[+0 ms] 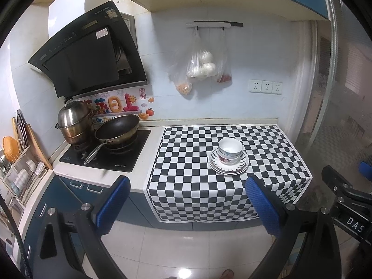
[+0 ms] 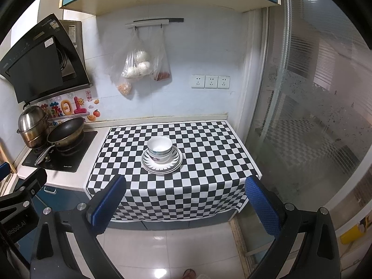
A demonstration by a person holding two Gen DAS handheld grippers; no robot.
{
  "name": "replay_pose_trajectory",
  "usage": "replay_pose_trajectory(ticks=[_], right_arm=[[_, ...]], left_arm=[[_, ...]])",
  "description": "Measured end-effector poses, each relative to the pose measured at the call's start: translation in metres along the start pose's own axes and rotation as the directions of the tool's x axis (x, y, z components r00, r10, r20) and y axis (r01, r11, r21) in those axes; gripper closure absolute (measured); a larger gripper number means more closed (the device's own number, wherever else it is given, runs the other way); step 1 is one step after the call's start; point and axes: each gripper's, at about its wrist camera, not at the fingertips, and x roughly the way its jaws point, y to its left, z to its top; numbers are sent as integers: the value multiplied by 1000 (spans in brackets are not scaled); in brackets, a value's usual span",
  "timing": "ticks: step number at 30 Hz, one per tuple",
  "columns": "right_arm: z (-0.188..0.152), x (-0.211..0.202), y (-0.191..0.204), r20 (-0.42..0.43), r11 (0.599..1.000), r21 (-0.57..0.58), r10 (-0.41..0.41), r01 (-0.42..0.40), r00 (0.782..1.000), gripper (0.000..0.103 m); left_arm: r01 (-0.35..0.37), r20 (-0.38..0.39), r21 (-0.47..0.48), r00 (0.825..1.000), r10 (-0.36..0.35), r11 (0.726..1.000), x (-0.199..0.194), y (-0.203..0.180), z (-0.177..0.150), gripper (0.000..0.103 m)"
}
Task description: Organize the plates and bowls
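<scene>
Bowls [image 1: 230, 150] sit nested on stacked plates [image 1: 229, 165] on the checkered cloth [image 1: 186, 162] covering the counter [image 1: 139, 162], seen from the left wrist; the left gripper [image 1: 187, 205] hangs empty, its jaws spread wide, short of the counter. From the right wrist, the right gripper [image 2: 186, 205] is likewise spread and empty, the frying pan [image 2: 66, 131] on the stove [image 2: 76, 153] to the left.

We record even, cool indoor light in both views, bright on the white wall tiles [image 1: 244, 93] and dimmer toward the dark vignetted corners of each frame. We note glare patches on the glossy floor tiles [image 2: 160, 272] at bottom centre, soft shadows behind the hanging bags [image 1: 202, 65], and haze over the frosted glass door [image 2: 313, 116] at right. Fisheye bending curves straight edges strongly near the borders; the centre is sharp.
</scene>
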Motion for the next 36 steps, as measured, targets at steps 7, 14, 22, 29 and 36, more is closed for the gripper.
replay_pose_trajectory(ticks=[7,14,22,29,36], right_arm=[[0,4,0,-4,1000,-1,2,-2,1000,0],[0,10,0,-6,1000,2,-2,2,1000,0],[-2,9,0,-6,1000,4,-5,5,1000,0],[-2,10,-1,-7,1000,3,-3,3,1000,0],[-4,11,0,-8,1000,2,-3,3,1000,0]], left_arm=[[-3,3,0,1000,3,1000,3,3,1,1],[-2,-1,-1,1000,2,1000,3,2,1,1],[-2,-1,1,1000,2,1000,3,4,2,1],[0,-1,3,1000,0,1000,5,8,4,1],[-4,10,2,1000,4,1000,5,10,4,1]])
